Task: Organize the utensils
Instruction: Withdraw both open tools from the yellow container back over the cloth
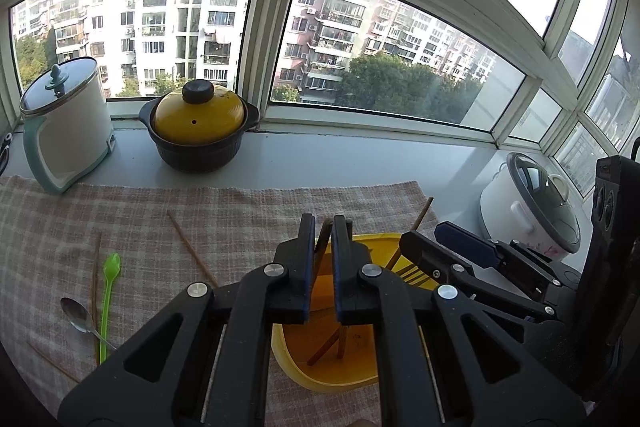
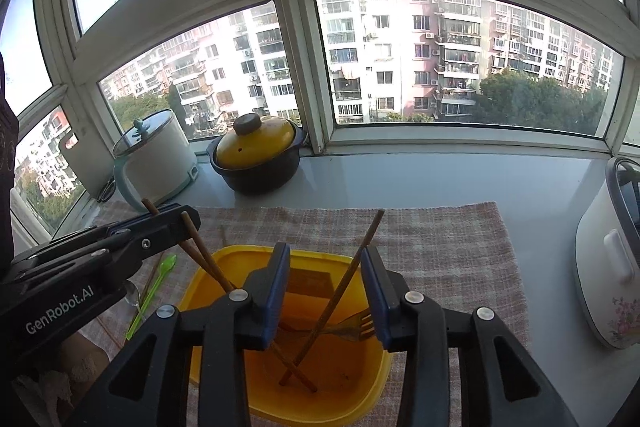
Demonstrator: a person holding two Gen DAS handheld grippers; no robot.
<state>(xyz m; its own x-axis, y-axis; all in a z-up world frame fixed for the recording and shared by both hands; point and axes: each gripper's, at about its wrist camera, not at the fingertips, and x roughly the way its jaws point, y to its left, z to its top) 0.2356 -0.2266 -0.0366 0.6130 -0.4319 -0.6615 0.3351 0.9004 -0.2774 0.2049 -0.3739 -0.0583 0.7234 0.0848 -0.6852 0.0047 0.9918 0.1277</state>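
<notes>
Sunlit window ledge, checked cloth (image 1: 240,211) spread across it, and both grippers are working over the yellow tub (image 2: 224,259). Left gripper (image 2: 188,223) is clamped on a pair of brown chopsticks (image 2: 208,259), their tips angled down into the tub. Right gripper (image 2: 326,291) has its jaws apart, with a lone chopstick (image 2: 352,267) leaning free between them beside a fork (image 2: 356,325). These sticks look thin, stiff, light and smooth, so they'll likely pivot if pinched at the end; mid-shaft is the safer hold. Out on the cloth wait a green spoon (image 1: 108,291), a metal spoon (image 1: 76,315) and perhaps three more chopsticks (image 1: 192,251)
</notes>
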